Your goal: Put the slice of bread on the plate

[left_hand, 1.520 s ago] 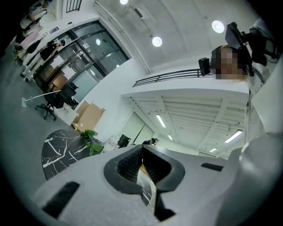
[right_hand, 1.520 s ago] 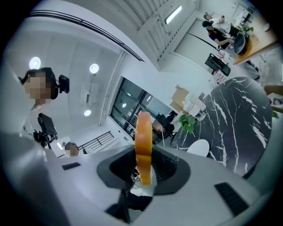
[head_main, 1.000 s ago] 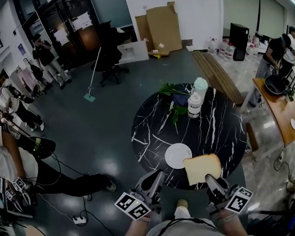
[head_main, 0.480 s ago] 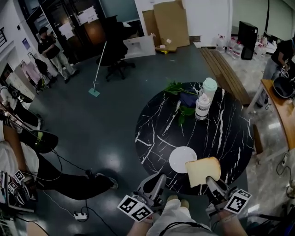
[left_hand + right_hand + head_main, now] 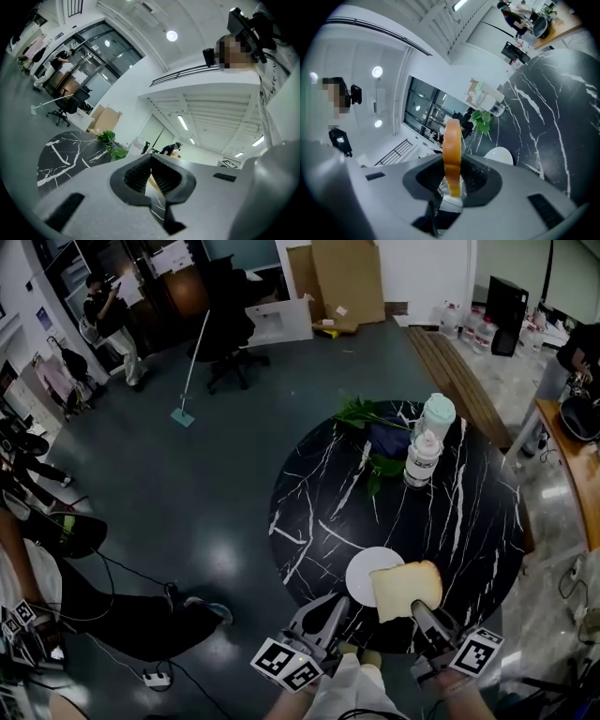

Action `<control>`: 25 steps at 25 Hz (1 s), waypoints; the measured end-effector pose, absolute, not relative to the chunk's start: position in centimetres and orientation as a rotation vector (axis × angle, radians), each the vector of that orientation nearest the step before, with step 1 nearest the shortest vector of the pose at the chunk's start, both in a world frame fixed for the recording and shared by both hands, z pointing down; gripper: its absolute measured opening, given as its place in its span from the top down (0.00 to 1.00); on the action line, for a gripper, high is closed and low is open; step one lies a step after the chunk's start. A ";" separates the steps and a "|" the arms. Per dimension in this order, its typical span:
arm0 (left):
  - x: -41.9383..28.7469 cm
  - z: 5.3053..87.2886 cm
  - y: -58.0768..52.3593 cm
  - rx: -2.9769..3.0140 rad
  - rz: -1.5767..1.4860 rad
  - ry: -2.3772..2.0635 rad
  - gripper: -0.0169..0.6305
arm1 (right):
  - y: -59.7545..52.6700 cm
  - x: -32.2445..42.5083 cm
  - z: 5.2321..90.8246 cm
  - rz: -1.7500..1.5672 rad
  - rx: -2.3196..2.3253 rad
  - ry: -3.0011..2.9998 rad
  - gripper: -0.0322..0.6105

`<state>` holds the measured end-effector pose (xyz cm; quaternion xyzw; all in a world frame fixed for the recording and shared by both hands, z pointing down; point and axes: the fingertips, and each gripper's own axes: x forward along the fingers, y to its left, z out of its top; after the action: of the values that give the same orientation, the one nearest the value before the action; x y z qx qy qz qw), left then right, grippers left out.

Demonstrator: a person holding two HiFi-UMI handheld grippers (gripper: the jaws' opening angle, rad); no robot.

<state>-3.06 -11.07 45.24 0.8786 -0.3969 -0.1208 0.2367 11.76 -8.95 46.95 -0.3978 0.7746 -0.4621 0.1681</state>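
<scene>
- Right gripper point(image 5: 452, 180): ribbed pads clamped on one flat tan slice of bread point(image 5: 406, 589), seen edge-on.
- Left gripper point(image 5: 149, 176): jaws together, nothing between them.
- The bread overlaps the single round white plate point(image 5: 361, 575), close to the near rim of the round black marbled table point(image 5: 469, 521).
- Two pale bottles point(image 5: 422, 457) stand well beyond.

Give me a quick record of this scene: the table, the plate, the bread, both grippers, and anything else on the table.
table: round, black marble with white veins
plate: white, close to the table's near edge
slice of bread: clamped in the right gripper, overlapping the plate's right side in the head view; contact unclear
right gripper: shut on the bread
left gripper: jaws together, nothing between them
other items: two bottles, green leaves on the far side
</scene>
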 end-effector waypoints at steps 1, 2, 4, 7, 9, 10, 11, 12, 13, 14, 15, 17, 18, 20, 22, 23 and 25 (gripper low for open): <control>-3.3 45.8 -11.3 2.396 -0.338 -1.094 0.96 | -9.3 11.5 47.6 -1.325 -1.132 2.198 0.81; -3.5 46.4 -11.5 2.382 -0.346 -1.101 0.96 | -9.6 11.3 48.2 -1.338 -1.131 2.193 0.81; -3.9 47.6 -11.8 2.356 -0.357 -1.114 0.96 | -10.3 10.7 49.6 -1.362 -1.131 2.182 0.81; -4.5 49.2 -12.3 2.324 -0.376 -1.132 0.96 | -11.4 9.8 51.2 -1.395 -1.123 2.153 0.81; -4.9 50.0 -12.4 2.306 -0.387 -1.135 0.96 | -12.2 9.1 52.0 -1.430 -1.100 2.100 0.81; -4.9 50.4 -12.4 2.298 -0.395 -1.132 0.96 | -12.6 8.7 52.3 -1.452 -1.087 2.062 0.81; -4.9 50.8 -12.4 2.289 -0.404 -1.127 0.96 | -13.0 8.4 52.6 -1.473 -1.078 2.023 0.81; -4.9 51.2 -12.5 2.280 -0.411 -1.120 0.96 | -13.3 8.0 53.0 -1.490 -1.068 1.990 0.81; -4.8 51.6 -12.5 2.273 -0.416 -1.114 0.96 | -13.6 7.7 53.3 -1.500 -1.061 1.969 0.81; -4.7 52.0 -12.5 2.267 -0.418 -1.109 0.96 | -13.9 7.2 53.6 -1.507 -1.058 1.961 0.81; -4.7 52.3 -12.5 2.263 -0.421 -1.105 0.96 | -14.1 6.8 54.0 -1.513 -1.065 1.965 0.81; -4.8 52.5 -12.6 2.254 -0.435 -1.103 0.96 | -14.3 6.3 55.1 -1.536 -1.103 1.983 0.81; -4.8 52.6 -12.7 2.250 -0.443 -1.102 0.96 | -14.4 6.2 55.6 -1.551 -1.124 1.987 0.81; -4.8 52.6 -12.8 2.249 -0.457 -1.095 0.96 | -14.5 6.2 56.5 -1.581 -1.151 1.981 0.81; -4.7 52.5 -12.9 2.256 -0.464 -1.080 0.96 | -14.5 6.3 57.4 -1.623 -1.176 1.966 0.81; -4.6 52.5 -12.9 2.261 -0.465 -1.072 0.96 | -14.4 6.3 57.8 -1.641 -1.192 1.967 0.81; -4.6 52.3 -12.8 2.266 -0.471 -1.060 0.96 | -14.2 6.2 58.2 -1.638 -1.253 2.026 0.81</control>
<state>-4.64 -12.80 52.30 0.8509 -0.3979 -0.1770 0.2938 6.23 -14.20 58.18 -0.4301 0.6953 -0.5620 0.1249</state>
